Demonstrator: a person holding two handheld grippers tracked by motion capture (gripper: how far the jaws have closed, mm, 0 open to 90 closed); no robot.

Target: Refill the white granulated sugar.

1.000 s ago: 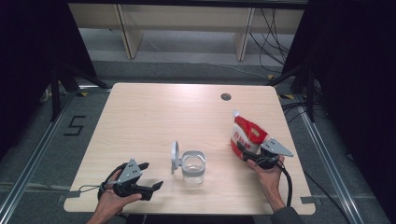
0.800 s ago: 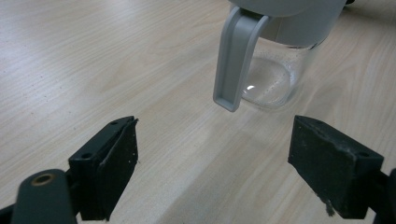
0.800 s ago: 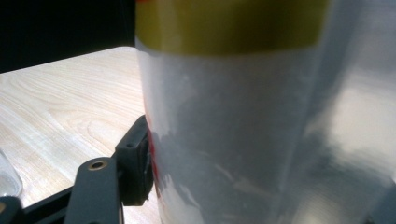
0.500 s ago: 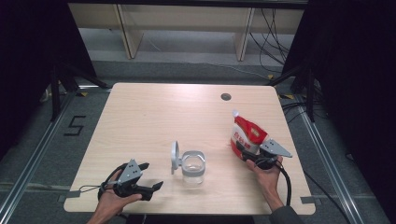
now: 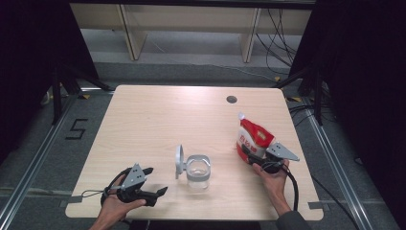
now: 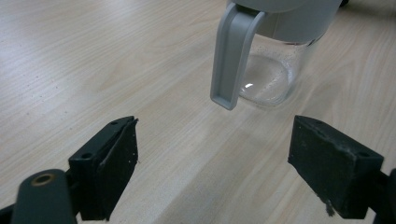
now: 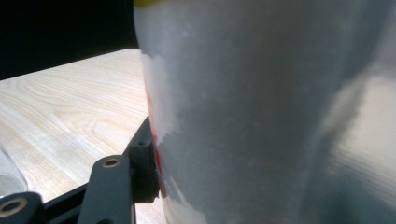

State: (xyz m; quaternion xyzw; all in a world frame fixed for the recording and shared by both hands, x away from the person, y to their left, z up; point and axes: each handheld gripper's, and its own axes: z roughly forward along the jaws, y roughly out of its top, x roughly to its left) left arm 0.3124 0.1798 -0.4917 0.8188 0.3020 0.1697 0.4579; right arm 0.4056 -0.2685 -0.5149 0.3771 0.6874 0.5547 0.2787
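Red and white pouch (image 5: pixel 253 138) seen right of centre; clear jug (image 5: pixel 197 171) with grey handle (image 6: pixel 231 56) at lower centre; pale wood-grain table (image 5: pixel 158 120); black jaws.

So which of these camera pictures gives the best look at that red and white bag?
The high view: the whole red and white bag stands upright there on the table, between the right tongs. The right gripper view sits so close that the bag is a blurred pale wall. The left gripper view faces the glass jug.
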